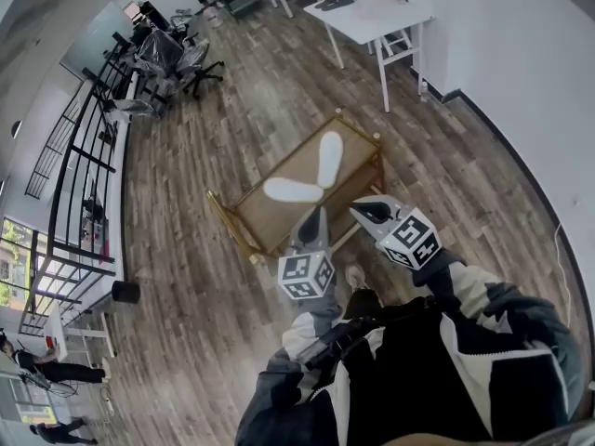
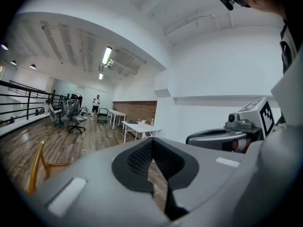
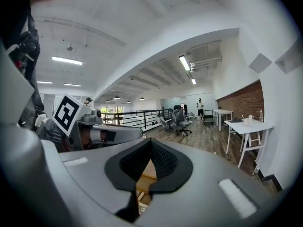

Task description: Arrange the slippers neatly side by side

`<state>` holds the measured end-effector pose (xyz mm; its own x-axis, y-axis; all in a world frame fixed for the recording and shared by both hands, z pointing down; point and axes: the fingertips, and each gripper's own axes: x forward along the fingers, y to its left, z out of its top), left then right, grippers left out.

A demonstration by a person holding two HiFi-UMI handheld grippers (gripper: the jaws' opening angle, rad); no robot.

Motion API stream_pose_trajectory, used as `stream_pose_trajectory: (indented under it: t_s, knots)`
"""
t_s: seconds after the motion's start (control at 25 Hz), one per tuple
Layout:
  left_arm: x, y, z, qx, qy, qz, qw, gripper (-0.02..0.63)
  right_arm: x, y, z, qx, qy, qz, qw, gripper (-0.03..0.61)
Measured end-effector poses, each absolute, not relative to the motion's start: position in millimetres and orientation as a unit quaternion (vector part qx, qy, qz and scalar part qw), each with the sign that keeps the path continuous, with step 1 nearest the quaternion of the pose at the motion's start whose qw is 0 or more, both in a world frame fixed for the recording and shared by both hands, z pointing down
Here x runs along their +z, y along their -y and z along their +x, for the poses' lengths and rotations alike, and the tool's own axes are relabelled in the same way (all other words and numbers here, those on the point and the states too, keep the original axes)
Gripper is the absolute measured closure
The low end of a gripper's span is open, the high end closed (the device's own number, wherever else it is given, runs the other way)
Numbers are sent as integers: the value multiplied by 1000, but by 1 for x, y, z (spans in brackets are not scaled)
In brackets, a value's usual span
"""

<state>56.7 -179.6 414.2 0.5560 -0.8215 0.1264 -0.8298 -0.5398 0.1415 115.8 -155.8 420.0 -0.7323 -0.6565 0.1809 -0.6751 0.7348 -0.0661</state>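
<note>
**Two closed grippers held before a low counter with two white slippers**

Nearest, the person's black-and-white jacket [image 1: 437,360] fills the bottom of the head view and is cut off by the picture's edge. Just beyond it the left gripper [image 1: 315,217] and right gripper [image 1: 357,208] are held side by side. Both have their jaws pressed together with nothing between them.

Their tips cover the near edge of the low, gold-framed counter [image 1: 358,125]. In each gripper view the gripper's own grey body blocks the lower half. Only a sliver of the counter's frame shows there, and the slippers are hidden.

On the counter top the left slipper [image 1: 291,190] lies crosswise and the right slipper [image 1: 329,158] points away. Their ends meet at an angle, but it is unclear whether they touch.

Farther off on the wooden floor [image 1: 232,110], a white table [image 1: 372,12] stands far right. Office chairs [image 1: 177,56] stand far left beside a black railing [image 1: 79,165].
</note>
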Motion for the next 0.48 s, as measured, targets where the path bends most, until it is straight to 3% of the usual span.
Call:
stream_pose_trajectory:
  t_s: [0.48]
  knots:
    - [425, 286, 58, 27, 440, 892, 99, 603, 426, 257, 111, 71, 920, 378, 70, 574]
